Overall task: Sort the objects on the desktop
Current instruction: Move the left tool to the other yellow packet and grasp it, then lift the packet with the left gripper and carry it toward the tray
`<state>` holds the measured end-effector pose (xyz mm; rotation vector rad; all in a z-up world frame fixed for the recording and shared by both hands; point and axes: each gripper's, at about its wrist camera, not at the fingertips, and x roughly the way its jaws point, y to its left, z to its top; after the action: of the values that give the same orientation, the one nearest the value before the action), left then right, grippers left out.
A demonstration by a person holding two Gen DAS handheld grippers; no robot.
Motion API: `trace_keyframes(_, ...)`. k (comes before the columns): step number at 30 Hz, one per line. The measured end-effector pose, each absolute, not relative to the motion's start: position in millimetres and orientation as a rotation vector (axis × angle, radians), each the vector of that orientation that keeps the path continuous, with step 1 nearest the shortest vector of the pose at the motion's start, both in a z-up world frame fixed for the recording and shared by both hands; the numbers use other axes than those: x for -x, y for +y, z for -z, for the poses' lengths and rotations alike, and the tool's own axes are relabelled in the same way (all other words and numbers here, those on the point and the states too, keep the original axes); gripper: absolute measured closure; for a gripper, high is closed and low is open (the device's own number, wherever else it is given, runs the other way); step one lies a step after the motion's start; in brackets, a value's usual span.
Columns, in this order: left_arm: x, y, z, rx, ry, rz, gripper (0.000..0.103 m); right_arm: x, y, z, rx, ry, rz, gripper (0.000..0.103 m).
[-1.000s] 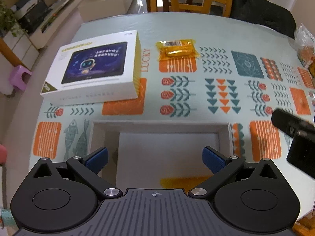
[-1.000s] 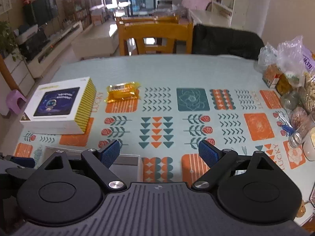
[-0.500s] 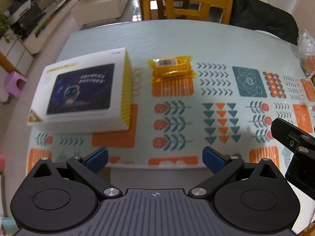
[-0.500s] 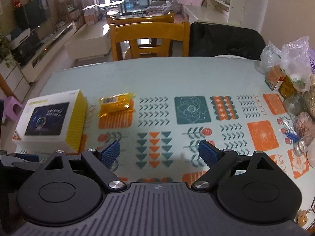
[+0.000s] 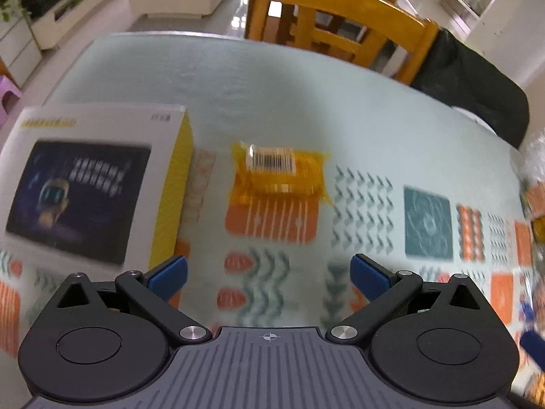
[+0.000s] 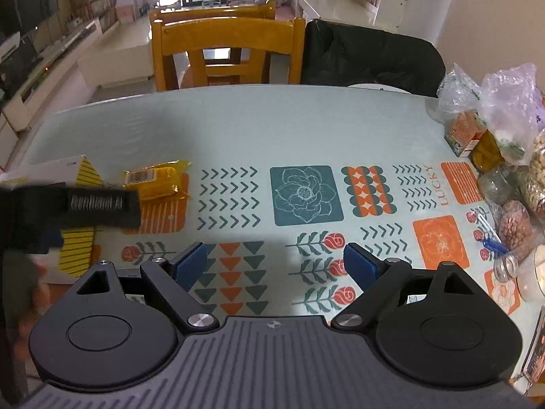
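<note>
Left gripper point(image 5: 268, 274) — blue-padded fingers spread wide, gripping nothing, held above the patterned tablecloth point(image 5: 368, 197). Orange snack packet point(image 5: 281, 172), barcode label up, lies on the cloth ahead of it, just right of the white tablet box point(image 5: 92, 184) with its yellow side. Right gripper point(image 6: 275, 266) — fingers likewise apart and empty, over the triangle print. Plastic bags of food point(image 6: 490, 119) sit at the far right edge; wooden chair point(image 6: 228, 51) beyond the table.

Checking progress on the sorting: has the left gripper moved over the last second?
Yes. The left gripper has advanced across the table toward the yellow snack packet, which now looms larger ahead; the white tray seen earlier has dropped out of view.
</note>
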<state>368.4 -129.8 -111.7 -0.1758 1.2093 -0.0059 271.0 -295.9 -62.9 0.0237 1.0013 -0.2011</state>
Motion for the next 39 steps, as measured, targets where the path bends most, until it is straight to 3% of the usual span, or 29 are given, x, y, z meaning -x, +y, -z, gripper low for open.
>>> trace_keyframes(12,-453,-159,179,0.113,1.29,-0.044,0.0,-303,-294,88,0.03,1.051,0.188,0.0)
trace_keyframes(31,-455,-174,215,0.018,1.293,-0.097,0.0,-312,-303,119,0.018,1.12,0.175,0.0)
trace_keyframes(39,-450,-173,205,0.035,1.285,-0.091,0.025,-312,-305,118,0.005,1.11,0.173,0.0)
